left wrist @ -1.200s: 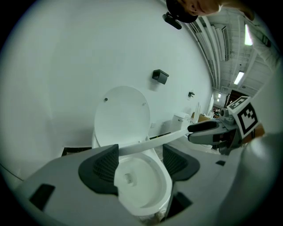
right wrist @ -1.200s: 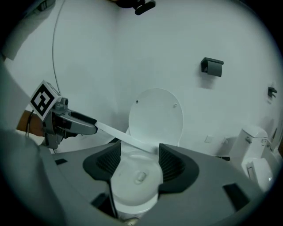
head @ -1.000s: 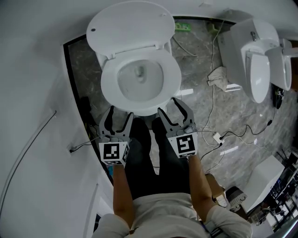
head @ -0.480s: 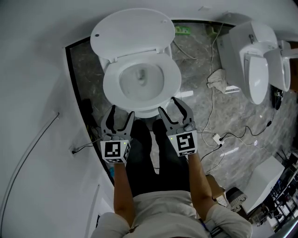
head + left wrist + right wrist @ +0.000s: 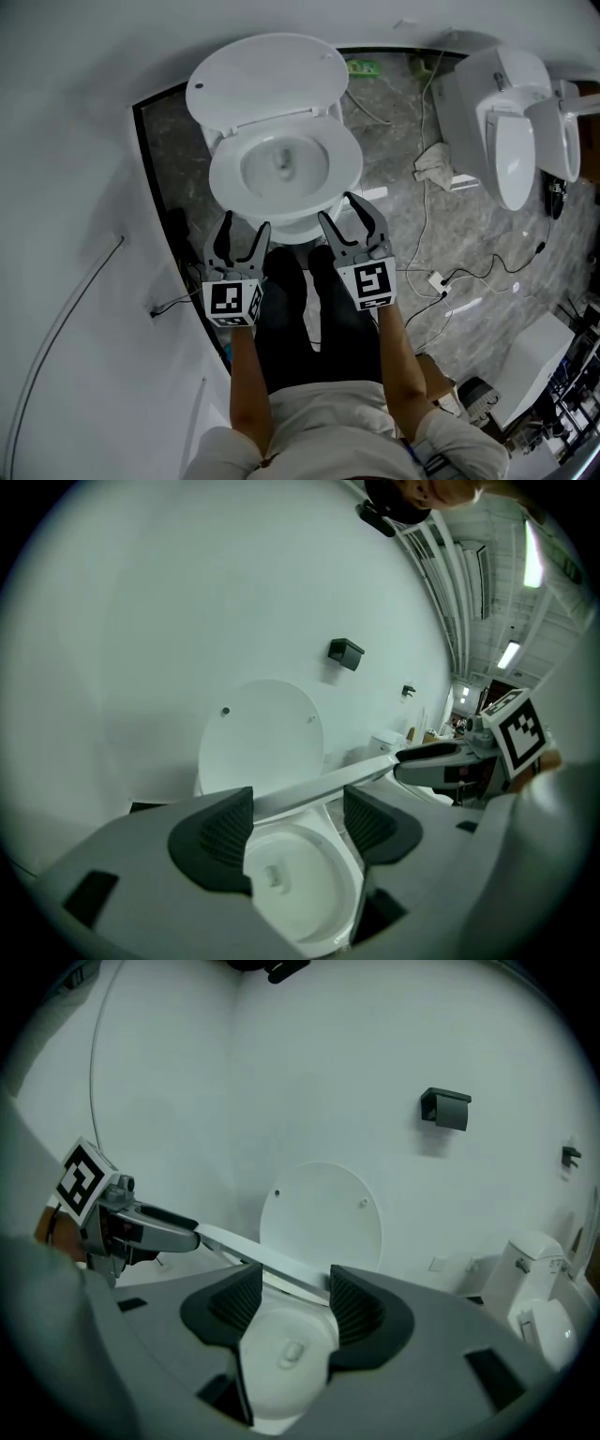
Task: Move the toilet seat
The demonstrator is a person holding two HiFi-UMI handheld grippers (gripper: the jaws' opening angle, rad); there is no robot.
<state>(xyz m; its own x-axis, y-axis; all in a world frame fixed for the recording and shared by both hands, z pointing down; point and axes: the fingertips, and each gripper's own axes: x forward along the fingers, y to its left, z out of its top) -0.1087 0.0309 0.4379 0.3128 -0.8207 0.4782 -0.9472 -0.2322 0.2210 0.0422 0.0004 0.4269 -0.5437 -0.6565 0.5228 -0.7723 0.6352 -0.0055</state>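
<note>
The white toilet has its lid (image 5: 267, 80) up and its seat (image 5: 345, 164) over the bowl. My left gripper (image 5: 245, 225) and right gripper (image 5: 338, 208) are side by side at the seat's front rim. In the left gripper view the seat (image 5: 319, 787) shows edge-on as a white strip lifted a little off the bowl. It runs from behind my left gripper (image 5: 298, 822) to the right gripper (image 5: 441, 759). The right gripper view shows the same strip (image 5: 262, 1258) running from my right gripper (image 5: 295, 1307) to the left gripper (image 5: 150, 1227). Both pairs of jaws stand apart, and no pad presses on the seat.
A second white toilet (image 5: 511, 122) stands at the right on the marbled floor (image 5: 403, 122), among cables (image 5: 441, 272) and a crumpled cloth (image 5: 439, 155). A white wall (image 5: 75, 187) closes the left side. The person's dark-trousered legs (image 5: 291, 319) are below the grippers.
The toilet sits lower in the head view than before. Both grippers have stayed at the seat's front rim and shifted slightly up the picture.
</note>
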